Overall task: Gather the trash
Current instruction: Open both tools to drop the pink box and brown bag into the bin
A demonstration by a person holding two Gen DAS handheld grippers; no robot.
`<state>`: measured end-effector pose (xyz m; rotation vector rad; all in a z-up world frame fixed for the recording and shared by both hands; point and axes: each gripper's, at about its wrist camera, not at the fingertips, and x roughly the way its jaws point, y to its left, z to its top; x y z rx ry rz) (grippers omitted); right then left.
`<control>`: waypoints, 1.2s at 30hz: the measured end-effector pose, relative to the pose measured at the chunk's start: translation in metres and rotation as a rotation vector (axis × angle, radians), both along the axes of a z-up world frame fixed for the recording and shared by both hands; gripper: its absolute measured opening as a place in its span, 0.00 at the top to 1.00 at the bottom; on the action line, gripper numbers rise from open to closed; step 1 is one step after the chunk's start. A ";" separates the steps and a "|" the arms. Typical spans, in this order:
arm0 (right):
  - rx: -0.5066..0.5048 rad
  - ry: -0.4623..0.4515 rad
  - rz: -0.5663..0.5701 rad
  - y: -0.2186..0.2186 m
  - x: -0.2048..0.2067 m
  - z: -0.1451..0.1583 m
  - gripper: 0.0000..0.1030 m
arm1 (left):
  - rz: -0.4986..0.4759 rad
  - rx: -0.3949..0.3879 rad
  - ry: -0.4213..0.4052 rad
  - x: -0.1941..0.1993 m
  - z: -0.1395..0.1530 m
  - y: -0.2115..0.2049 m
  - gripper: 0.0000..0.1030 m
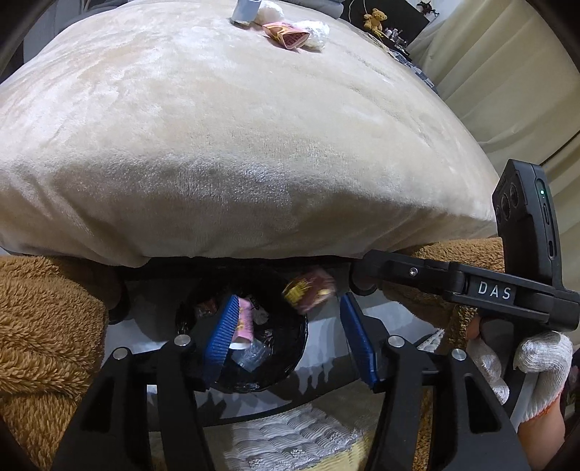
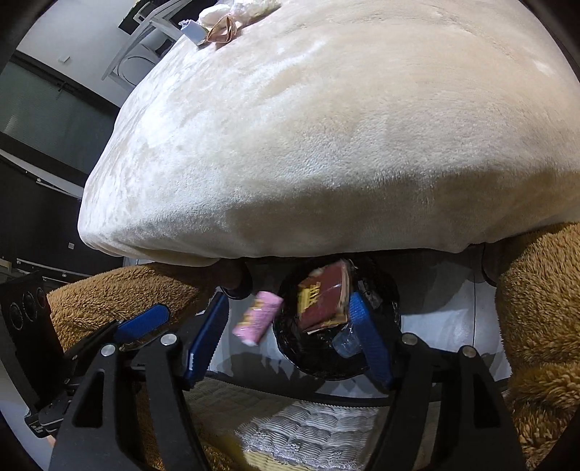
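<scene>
A black-lined trash bin stands on the floor below the bed's edge. My left gripper is open above it; a pink wrapper is blurred beside its left finger, loose in the air. My right gripper is open over the bin; a maroon and yellow wrapper lies against its right finger, not clamped. More trash lies far up the bed: a pink-red wrapper, white crumpled tissue, a grey can.
A cream plush blanket covers the bed and overhangs the bin. Brown fuzzy fabric lies at both sides. A white quilted mat lies on the floor below. A gloved hand holds the right gripper's handle.
</scene>
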<state>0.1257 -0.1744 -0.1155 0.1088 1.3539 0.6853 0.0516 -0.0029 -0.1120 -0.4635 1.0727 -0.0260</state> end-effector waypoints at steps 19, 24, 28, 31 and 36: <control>0.014 -0.187 0.043 0.001 -0.011 0.034 0.31 | 0.034 0.021 -0.074 -0.006 0.018 0.010 0.46; 0.038 -0.287 0.064 -0.002 -0.014 0.053 0.31 | 0.039 0.043 -0.126 -0.006 0.031 0.016 0.46; 0.057 -0.371 0.077 -0.003 -0.011 0.070 0.31 | 0.026 0.079 -0.184 -0.004 0.045 0.018 0.46; 0.063 -0.422 0.086 -0.001 -0.003 0.081 0.31 | 0.016 0.103 -0.217 0.002 0.056 0.021 0.46; 0.068 -0.466 0.080 0.003 0.022 0.097 0.31 | 0.007 0.109 -0.258 0.014 0.070 0.032 0.46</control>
